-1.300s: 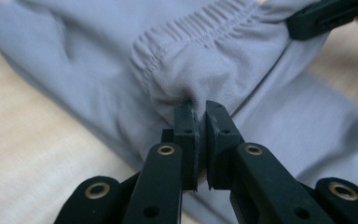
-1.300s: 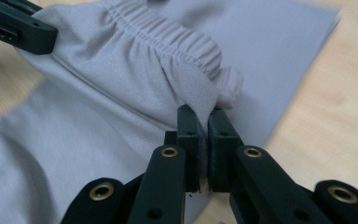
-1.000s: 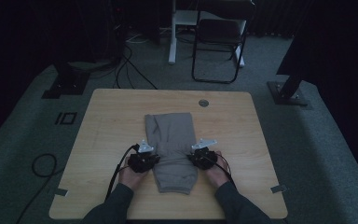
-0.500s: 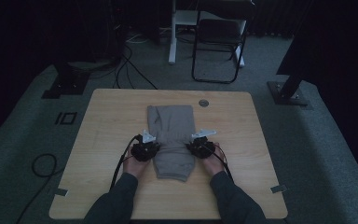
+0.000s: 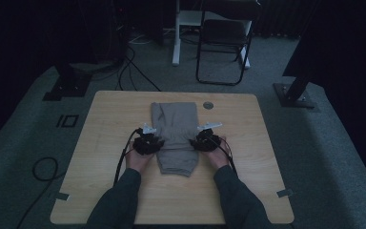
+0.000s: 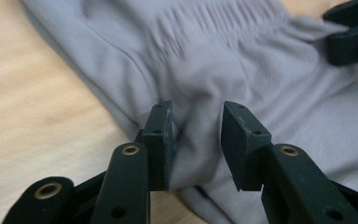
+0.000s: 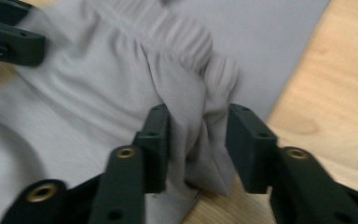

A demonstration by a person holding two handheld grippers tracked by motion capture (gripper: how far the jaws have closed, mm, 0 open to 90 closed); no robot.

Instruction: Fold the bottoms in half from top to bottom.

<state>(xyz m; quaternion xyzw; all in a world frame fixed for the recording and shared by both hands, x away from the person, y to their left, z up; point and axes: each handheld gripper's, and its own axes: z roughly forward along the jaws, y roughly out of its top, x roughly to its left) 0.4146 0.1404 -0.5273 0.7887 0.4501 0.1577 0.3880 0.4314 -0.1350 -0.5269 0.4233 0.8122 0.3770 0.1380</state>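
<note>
1. Both tongs just opened: left tongs [image 6: 196, 140] and right tongs [image 7: 198, 144] stand parted, cloth between the jaws but unpressed.
2. Trousers [image 5: 176, 138] released, lying folded at mid-desk [image 5: 100, 143], waistband doubled forward over the legs since a second ago.
3. Hands shifted forward with the fold.
4. Judged: fold laid; next, withdraw and regrip.

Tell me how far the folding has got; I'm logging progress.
Done: the grey garment lies folded into a narrow stack on the table. In hand: both tongs, left and right, have just been opening, with a fabric ridge between the jaws, unpinched. Left: probably pulling away; any further fold can't be told.
</note>
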